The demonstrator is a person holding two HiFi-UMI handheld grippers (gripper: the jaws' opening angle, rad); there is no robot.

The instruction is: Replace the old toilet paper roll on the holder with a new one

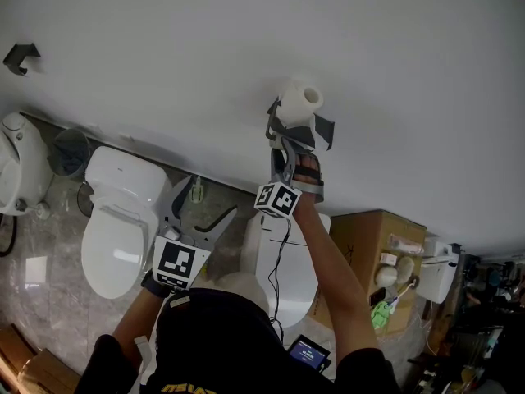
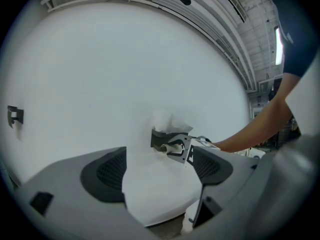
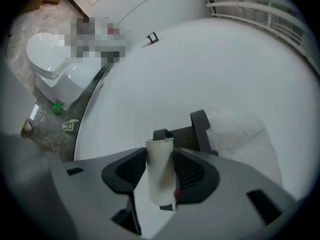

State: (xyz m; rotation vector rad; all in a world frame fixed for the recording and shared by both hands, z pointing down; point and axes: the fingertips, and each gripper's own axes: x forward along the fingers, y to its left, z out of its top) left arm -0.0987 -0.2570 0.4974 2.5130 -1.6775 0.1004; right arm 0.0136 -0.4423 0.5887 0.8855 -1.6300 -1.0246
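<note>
The old roll (image 3: 160, 171), a whitish, nearly bare cardboard tube, stands upright between the pads of my right gripper (image 3: 160, 156), which is shut on it. Just behind it is the dark grey wall holder (image 3: 192, 134), with crumpled white paper (image 3: 240, 134) at its right. In the head view the right gripper (image 1: 293, 123) reaches up to the holder (image 1: 322, 130) on the white wall, and the roll (image 1: 299, 98) shows at its tips. My left gripper (image 1: 195, 213) hangs lower, away from the wall. Its jaws (image 2: 160, 169) stand wide open with nothing between them.
Below the wall stand a white toilet (image 1: 119, 220) and a second one (image 1: 283, 261) on the marble floor, with a cardboard box (image 1: 365, 240) to the right. A small dark hook (image 1: 20, 56) is fixed on the wall far left. A small screen (image 1: 308, 353) lies near my feet.
</note>
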